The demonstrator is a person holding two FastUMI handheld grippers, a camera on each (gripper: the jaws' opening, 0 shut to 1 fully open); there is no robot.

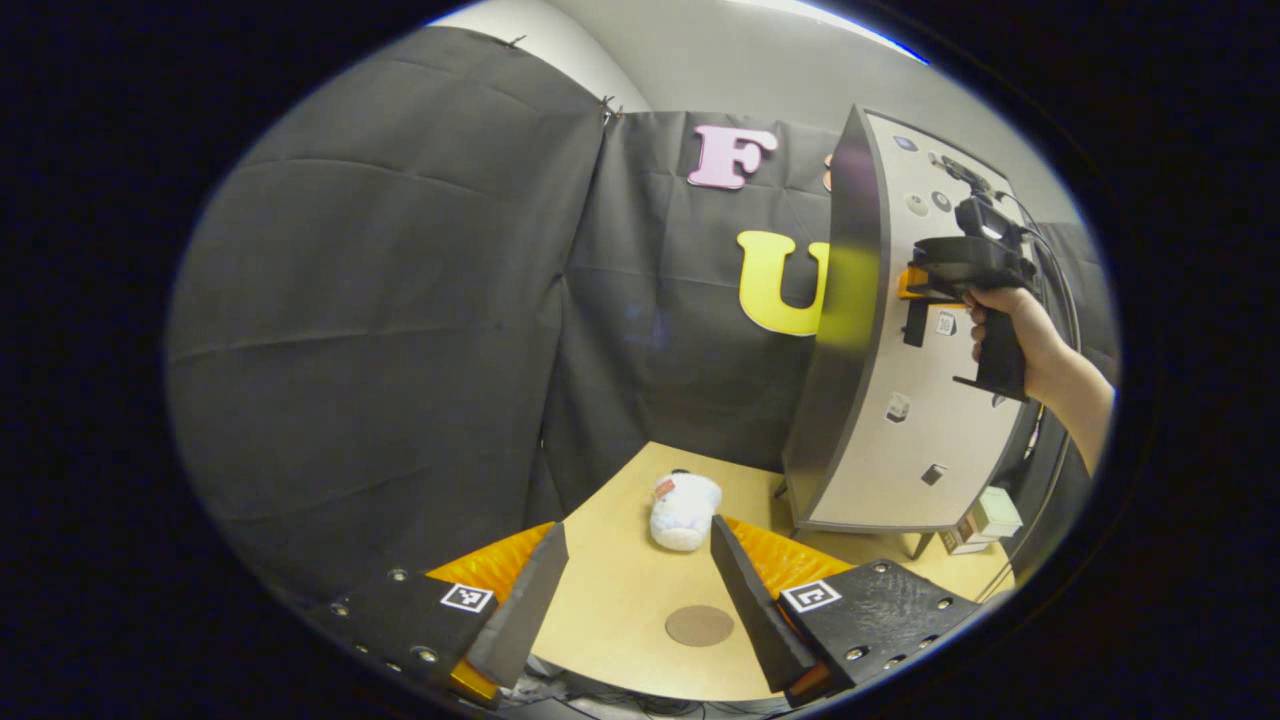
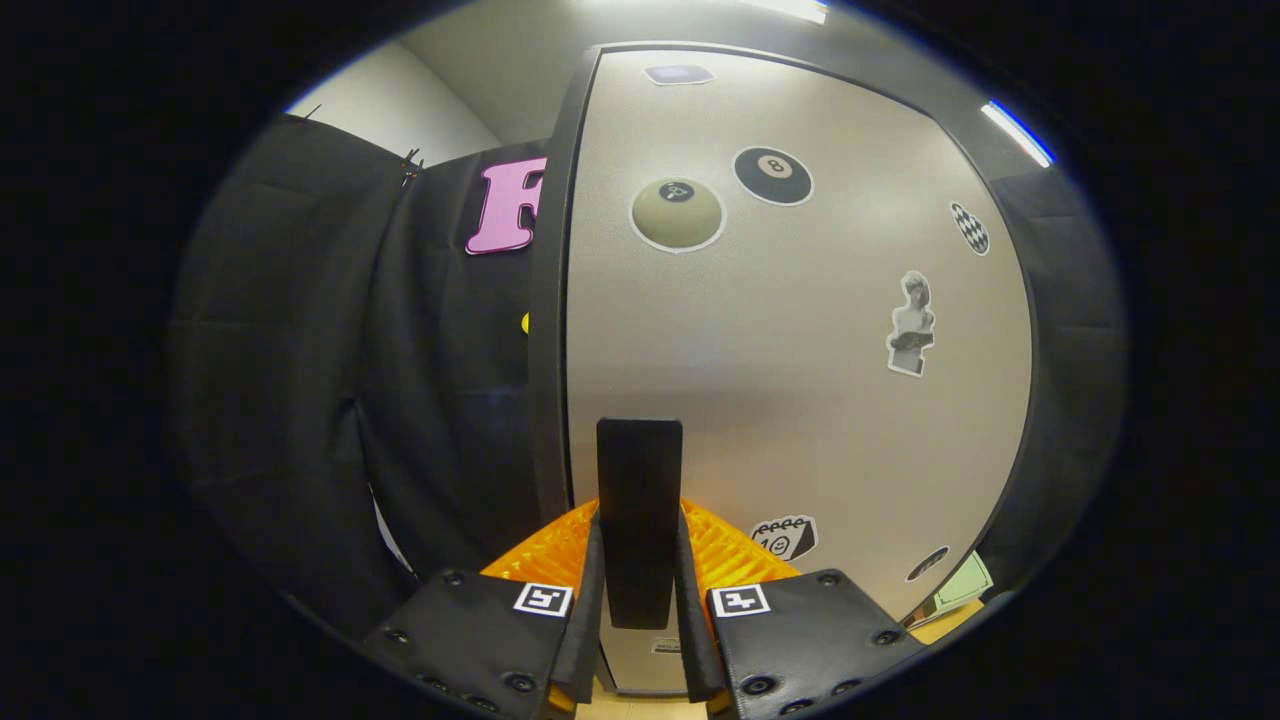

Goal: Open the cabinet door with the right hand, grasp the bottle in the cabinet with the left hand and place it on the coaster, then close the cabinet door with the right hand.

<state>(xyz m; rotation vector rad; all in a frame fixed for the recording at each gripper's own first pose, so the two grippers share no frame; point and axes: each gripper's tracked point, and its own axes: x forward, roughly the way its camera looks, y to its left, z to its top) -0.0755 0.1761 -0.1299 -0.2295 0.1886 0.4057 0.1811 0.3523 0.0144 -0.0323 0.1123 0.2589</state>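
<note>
Cabinet stands on the table at the right, on short legs, and its door with stickers faces the right gripper. I judge the door is closed or almost closed, so the opening step is only beginning. The dark upright handle sits near the door's left edge, which is why the right gripper comes from the front: its two fingers are nearly together, one on each side of the handle, and they seem to press it. In the left gripper view a hand holds this gripper against the door.

The bottle is not visible; it should be inside the cabinet.

The left gripper waits low over the table, wide open and holding nothing. Between its fingers lies the round brown coaster, bare, and farther back a small white plush toy, apart from the coaster.
</note>
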